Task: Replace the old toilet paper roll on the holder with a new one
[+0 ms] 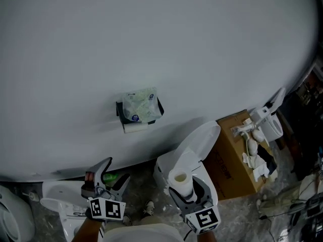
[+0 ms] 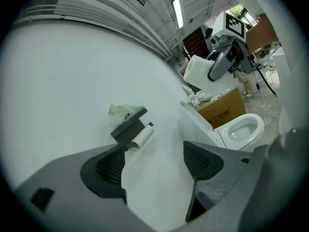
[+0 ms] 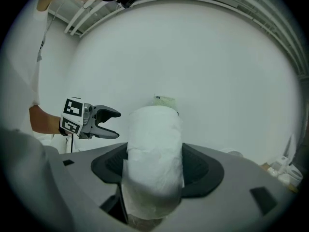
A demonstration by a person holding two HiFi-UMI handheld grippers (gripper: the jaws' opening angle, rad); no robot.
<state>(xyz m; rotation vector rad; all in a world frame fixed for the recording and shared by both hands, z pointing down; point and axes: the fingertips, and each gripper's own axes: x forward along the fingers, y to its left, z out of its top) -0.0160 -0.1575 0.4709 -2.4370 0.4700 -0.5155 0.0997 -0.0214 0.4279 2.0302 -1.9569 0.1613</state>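
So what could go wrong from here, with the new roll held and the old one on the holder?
1. The old roll sits on the holder. Only the open left gripper is free to pull it, and the thin roll may slip or crush.
2. A tissue pack lies on top of the holder and could get knocked off.
3. The right gripper squeezes the soft new roll, so its core may deform.

We counted two grippers (left gripper, right gripper), two rolls (new roll, old roll), one holder, one tissue pack.
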